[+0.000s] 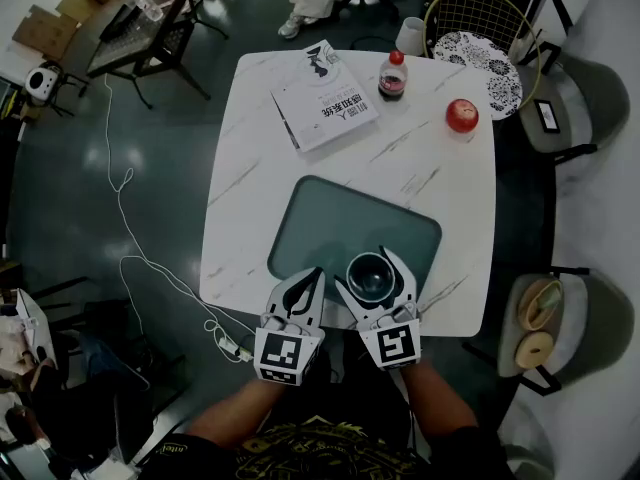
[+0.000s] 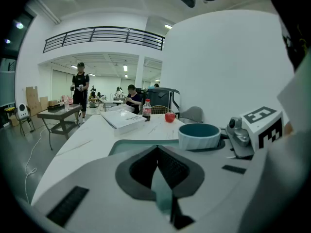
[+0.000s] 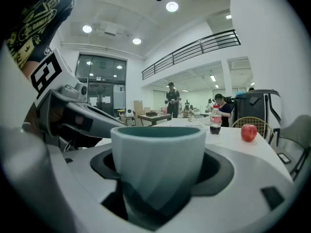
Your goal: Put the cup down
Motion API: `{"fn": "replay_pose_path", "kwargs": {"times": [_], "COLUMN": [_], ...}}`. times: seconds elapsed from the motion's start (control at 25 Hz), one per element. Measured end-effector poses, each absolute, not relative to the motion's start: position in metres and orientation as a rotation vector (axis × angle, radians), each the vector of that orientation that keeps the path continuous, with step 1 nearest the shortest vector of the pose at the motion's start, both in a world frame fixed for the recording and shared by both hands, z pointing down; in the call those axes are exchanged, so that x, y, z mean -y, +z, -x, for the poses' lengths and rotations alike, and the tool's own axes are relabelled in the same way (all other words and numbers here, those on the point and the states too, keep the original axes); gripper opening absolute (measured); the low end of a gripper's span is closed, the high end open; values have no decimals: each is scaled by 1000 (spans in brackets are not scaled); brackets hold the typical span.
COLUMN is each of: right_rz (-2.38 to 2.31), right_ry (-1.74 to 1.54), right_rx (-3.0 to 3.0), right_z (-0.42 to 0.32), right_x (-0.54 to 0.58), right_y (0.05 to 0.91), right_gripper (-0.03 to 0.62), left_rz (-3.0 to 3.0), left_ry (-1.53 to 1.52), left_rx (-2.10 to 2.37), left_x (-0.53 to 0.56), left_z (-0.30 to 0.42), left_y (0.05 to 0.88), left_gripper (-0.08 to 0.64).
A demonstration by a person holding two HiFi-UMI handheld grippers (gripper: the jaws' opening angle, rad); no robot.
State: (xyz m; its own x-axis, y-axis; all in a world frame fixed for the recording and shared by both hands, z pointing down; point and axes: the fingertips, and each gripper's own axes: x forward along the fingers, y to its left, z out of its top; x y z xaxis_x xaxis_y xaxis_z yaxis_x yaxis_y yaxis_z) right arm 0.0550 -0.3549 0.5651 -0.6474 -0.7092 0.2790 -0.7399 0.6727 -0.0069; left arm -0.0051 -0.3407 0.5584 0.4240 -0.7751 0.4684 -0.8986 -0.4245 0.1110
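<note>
A pale ribbed cup (image 1: 370, 274) with a dark teal inside sits between the jaws of my right gripper (image 1: 368, 270), which is shut on it. It hangs over the near right part of the teal mat (image 1: 330, 218); whether its base touches the mat cannot be told. The right gripper view shows the cup (image 3: 158, 149) upright, filling the gap in the gripper (image 3: 158, 168). My left gripper (image 1: 310, 278) is just left of the cup over the mat's near edge, shut with nothing in it. In the left gripper view its jaws (image 2: 156, 150) meet, with the cup (image 2: 199, 136) to the right.
On the white marble table (image 1: 250, 168) a book (image 1: 325, 96) lies at the far side, with a cola bottle (image 1: 393, 76) and a red apple (image 1: 461, 115) to its right. A wire chair (image 1: 480, 58) and grey chairs (image 1: 560, 328) stand along the right.
</note>
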Motion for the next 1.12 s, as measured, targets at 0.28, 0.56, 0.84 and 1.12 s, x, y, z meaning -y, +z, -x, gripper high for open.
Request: {"fn": "replay_pose_path", "kwargs": {"times": [0.28, 0.56, 0.84, 1.12], "right_rz": [-1149, -1147, -1164, -1166], "right_ry": [164, 163, 166, 146], "right_rx": [2626, 2619, 2609, 2611], "right_z": [-53, -54, -59, -60], "right_x": [353, 351, 351, 350], "right_y": [573, 581, 587, 587], "right_gripper": [373, 374, 375, 380], "left_rz": [-2328, -2323, -2312, -2299], "left_ry": [497, 496, 508, 516], "left_rx": [1432, 1421, 1406, 1395], "left_x": [343, 342, 338, 337], "left_z": [7, 7, 6, 5], "left_y": [563, 567, 575, 580], "left_gripper": [11, 11, 11, 11]}}
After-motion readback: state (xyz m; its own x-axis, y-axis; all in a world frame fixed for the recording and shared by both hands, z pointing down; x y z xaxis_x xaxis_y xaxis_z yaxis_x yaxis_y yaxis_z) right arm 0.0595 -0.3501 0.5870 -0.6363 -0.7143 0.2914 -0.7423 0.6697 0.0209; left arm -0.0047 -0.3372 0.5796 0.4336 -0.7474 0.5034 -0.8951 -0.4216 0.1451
